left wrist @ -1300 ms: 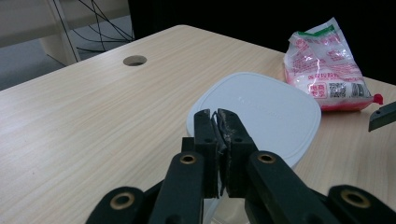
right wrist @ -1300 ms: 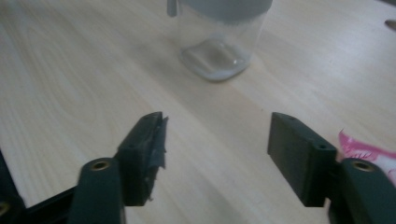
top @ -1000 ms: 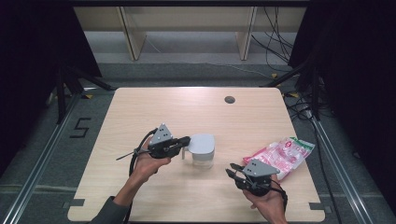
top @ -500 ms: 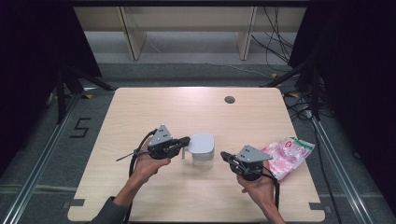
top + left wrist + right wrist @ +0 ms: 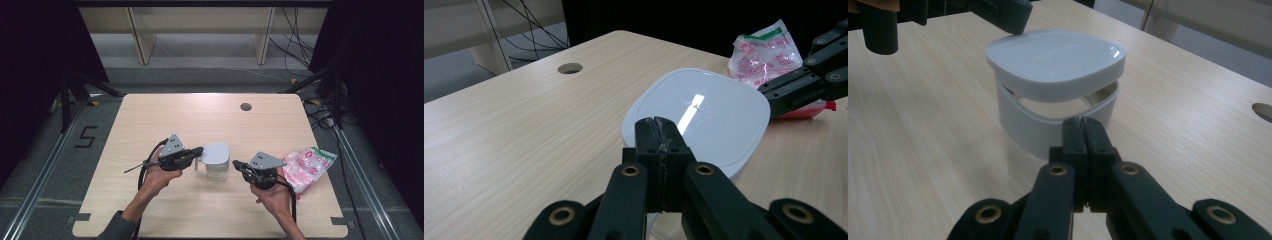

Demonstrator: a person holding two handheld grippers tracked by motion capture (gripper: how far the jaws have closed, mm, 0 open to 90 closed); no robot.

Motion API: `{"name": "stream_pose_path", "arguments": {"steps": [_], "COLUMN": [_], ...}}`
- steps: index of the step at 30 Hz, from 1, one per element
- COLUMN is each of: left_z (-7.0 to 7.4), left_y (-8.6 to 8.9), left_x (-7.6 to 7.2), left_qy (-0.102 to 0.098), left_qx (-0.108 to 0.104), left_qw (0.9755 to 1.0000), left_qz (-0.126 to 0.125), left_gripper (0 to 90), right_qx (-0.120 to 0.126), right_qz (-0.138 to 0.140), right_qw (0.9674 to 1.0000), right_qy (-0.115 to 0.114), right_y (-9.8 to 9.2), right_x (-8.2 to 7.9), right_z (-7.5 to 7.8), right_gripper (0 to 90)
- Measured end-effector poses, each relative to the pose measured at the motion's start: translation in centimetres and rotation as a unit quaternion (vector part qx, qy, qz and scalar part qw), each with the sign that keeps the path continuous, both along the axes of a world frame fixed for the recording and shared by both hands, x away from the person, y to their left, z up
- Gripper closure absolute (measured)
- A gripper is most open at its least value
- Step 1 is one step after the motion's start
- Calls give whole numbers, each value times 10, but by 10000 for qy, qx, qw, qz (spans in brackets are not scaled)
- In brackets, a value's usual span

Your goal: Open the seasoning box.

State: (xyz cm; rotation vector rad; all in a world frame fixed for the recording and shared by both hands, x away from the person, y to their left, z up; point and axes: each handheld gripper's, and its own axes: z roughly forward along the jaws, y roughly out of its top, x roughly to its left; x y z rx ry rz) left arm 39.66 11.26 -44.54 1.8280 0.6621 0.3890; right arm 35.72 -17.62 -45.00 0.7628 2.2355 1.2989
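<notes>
A white container with a rounded white lid stands on the table's near middle; the lid sits slightly raised, with a gap under its rim. My left gripper comes in from the left, its shut tips at the lid's near edge. Its jaws have just closed the last bit with nothing between them. My right gripper points at the container from the right, shut and empty, its tips just short of the wall.
A crumpled pink and white plastic bag lies at the table's right edge, behind my right hand. A round cable hole sits near the far edge. Shelving and cables stand beyond the light wooden table.
My right gripper has moved left and a little away from the bag, toward the container, and its jaws have come together. The left gripper and the container have stayed put.
</notes>
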Motion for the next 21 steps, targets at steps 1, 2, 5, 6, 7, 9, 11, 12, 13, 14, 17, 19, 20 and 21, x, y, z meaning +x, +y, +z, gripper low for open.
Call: {"name": "stream_pose_path", "arguments": {"steps": [1,2,5,6,7,9,11,12,13,14,17,19,20,21], "left_z": [0,0,-1,-1,-1,-1,-1,-1,-1,-1,-1,-1,-1,-1], "left_y": [0,0,0,0,0,0,0,0,0,0,1,1,2,3], "left_x": [0,0,0,0,0,0,0,0,0,0,0,0,0,1], "left_qy": [-2,-5,-20,-16,2,1,-6,-6,-10,-18,-44,-56,-56,-77], "left_qx": [-2,11,-4,-7,-21,-23,-16,-16,-13,-9,6,24,26,47], "left_qw": [10000,10000,10000,10000,10000,10000,10000,10000,10000,10000,10000,10000,10000,10000], "left_qz": [1,15,15,-4,7,5,8,8,7,7,5,7,11,-23], "left_gripper": [889,889,889,889,889,888,889,888,888,888,887,886,881,868], "right_qx": [-21,-34,-23,-67,-29,-35,-31,-31,-31,-21,-37,-34,13,-62], "right_qz": [-7,-9,12,33,62,46,54,54,66,72,73,98,62,174], "right_qw": [10000,10000,10000,9999,9999,10000,10000,10000,10000,10000,10000,9999,10000,9998], "right_qy": [49,71,93,102,123,6,55,55,4,-25,-34,22,11,43], "right_y": [0,0,3,4,6,7,10,10,12,13,13,12,14,13], "right_x": [0,1,2,2,2,3,3,3,5,5,5,5,4,5], "right_z": [1,1,0,0,0,2,3,3,2,2,5,7,7,8], "right_gripper": [900,900,900,900,900,900,900,900,900,900,900,900,900,900]}}
